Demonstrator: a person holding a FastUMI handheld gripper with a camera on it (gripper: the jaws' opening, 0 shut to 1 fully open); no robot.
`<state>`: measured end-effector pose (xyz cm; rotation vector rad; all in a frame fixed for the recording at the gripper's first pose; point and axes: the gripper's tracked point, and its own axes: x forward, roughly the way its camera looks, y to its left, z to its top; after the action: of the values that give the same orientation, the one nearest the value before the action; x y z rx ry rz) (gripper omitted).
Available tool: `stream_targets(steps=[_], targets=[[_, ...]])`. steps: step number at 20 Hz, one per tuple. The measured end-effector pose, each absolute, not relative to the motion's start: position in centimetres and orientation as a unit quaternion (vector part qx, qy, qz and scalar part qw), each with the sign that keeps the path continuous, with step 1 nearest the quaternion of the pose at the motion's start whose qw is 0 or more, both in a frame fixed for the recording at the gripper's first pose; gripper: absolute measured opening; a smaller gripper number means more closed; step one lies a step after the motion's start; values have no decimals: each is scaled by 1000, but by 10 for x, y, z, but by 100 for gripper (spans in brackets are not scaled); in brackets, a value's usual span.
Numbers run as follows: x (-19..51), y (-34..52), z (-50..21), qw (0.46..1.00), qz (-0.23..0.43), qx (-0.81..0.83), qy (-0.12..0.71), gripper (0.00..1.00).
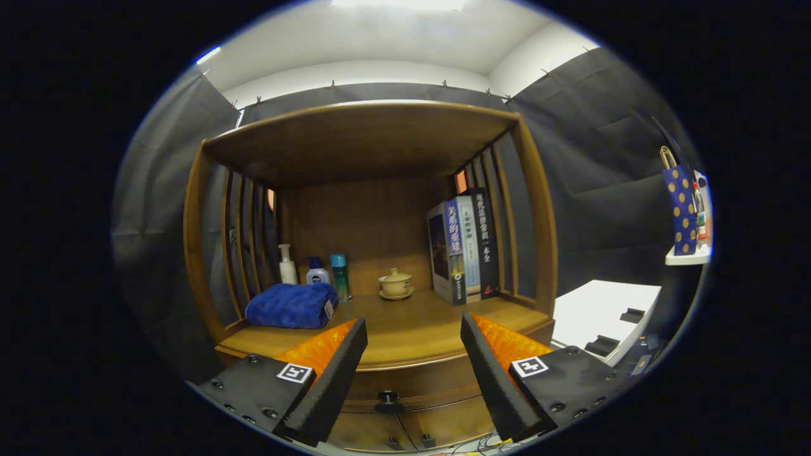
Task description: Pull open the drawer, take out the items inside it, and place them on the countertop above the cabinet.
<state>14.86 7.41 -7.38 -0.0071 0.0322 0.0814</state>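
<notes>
The gripper hangs in front of a wooden cabinet, its fingers spread wide with nothing between them. Between and just below the fingertips sits the drawer, closed, with a dark knob at its middle. What lies inside cannot be seen. Two smaller knobs show on the doors under it.

Above the drawer the countertop runs back into an open niche with a wooden roof and slatted sides. A folded blue towel lies on its left part, just beyond the left finger. Behind the towel stand a white pump bottle, a white bottle with a blue cap and a teal can, close together. A small lidded cup on a saucer sits near the back, in the middle. To the right several books stand upright against the slats. The front middle of the countertop is bare wood.

Right of the cabinet stands a white box with dark recesses, and farther right a white shelf holds a blue dotted bag. Black cloth walls the booth under a white ceiling.
</notes>
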Motion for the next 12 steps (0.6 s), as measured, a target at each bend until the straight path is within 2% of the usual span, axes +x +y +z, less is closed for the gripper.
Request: stream_targets(steps=[7,10,12], targets=[[182,78,-196,993,64,-18,93,99],[187,82,-227,990,73,-13,123,99],[187,82,-239,987,82,-17,134,87]])
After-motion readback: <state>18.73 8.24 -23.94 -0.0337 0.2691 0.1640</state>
